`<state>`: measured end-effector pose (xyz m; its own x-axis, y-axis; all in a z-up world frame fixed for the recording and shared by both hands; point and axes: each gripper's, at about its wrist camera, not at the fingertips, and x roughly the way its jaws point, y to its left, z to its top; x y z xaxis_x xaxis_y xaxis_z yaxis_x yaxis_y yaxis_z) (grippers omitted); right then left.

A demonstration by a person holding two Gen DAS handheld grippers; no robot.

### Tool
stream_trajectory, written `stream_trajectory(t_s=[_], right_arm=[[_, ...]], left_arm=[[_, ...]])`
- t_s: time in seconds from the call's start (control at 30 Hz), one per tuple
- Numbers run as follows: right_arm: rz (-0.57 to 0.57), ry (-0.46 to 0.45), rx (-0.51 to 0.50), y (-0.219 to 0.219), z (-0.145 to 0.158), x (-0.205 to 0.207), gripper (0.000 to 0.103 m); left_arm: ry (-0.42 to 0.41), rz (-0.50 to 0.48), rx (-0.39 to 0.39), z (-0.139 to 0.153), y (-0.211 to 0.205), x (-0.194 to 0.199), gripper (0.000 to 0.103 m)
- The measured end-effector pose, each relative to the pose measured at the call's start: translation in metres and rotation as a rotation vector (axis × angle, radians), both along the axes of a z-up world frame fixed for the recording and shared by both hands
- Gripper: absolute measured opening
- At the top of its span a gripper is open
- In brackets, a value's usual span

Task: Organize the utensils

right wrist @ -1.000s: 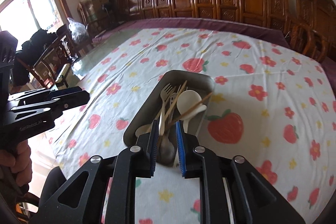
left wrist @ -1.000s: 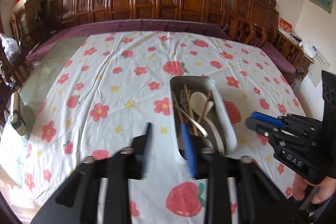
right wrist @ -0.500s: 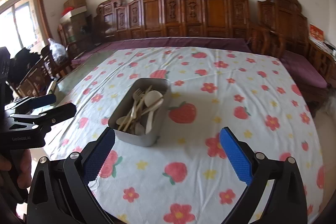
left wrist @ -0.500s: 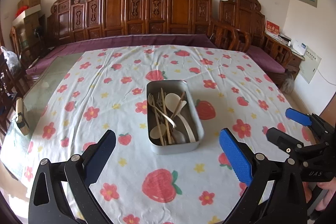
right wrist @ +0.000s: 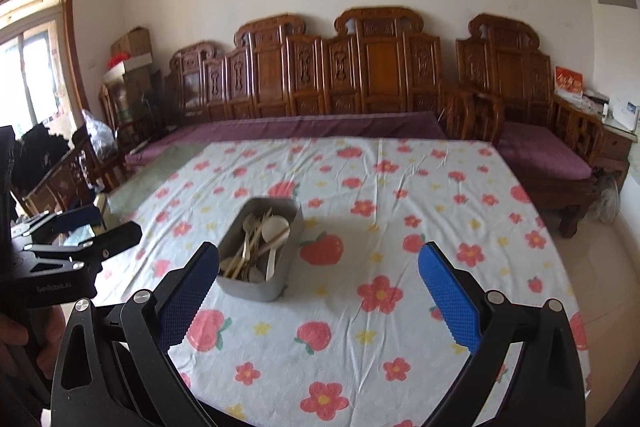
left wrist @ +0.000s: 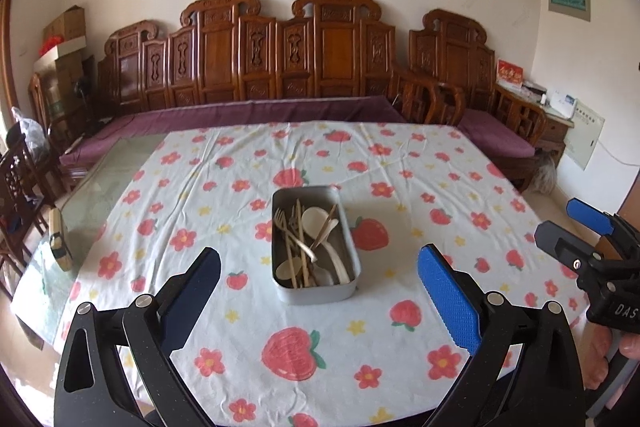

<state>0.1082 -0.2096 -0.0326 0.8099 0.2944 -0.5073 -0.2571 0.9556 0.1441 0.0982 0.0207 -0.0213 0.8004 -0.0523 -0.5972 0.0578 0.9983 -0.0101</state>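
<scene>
A grey tin [left wrist: 316, 291] sits mid-table on the strawberry-and-flower cloth [left wrist: 248, 179]. It holds a loose heap of utensils [left wrist: 308, 247]: a fork [left wrist: 280, 219], a white spoon [left wrist: 314, 217], and chopsticks [left wrist: 326, 227] crossing them. My left gripper [left wrist: 319, 273] hangs above the table's near edge, fingers [left wrist: 448, 291] spread wide, gripping nothing. My right gripper [right wrist: 319, 273] is likewise released and empty, with the tin just beside its left finger [right wrist: 188, 291] in its own view. A carved wooden bench [left wrist: 280, 59] lines the wall behind.

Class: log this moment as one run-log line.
left gripper open | right gripper open | utensils in metal tray | nothing held
</scene>
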Motion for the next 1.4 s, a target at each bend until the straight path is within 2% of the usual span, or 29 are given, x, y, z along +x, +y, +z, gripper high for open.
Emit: stream_trajectory(t_s=[0.33,0.47,1.4], right_arm=[[-0.016,-0.129,0.015,-0.013,0.051,-0.034,0.1],[-0.021,-0.162,0.013,-0.015,0.063,-0.046,0.1],[-0.029,-0.175,0.009,-0.015,0.074,-0.056,0.1]], left_arm=[[-0.122,0.016,-0.011,0.049,-0.007,-0.034,0.095],[-0.145,0.016,-0.022,0.059,-0.008,-0.041,0.095],[-0.154,0.022,-0.012,0.061,-0.01,-0.045,0.095]])
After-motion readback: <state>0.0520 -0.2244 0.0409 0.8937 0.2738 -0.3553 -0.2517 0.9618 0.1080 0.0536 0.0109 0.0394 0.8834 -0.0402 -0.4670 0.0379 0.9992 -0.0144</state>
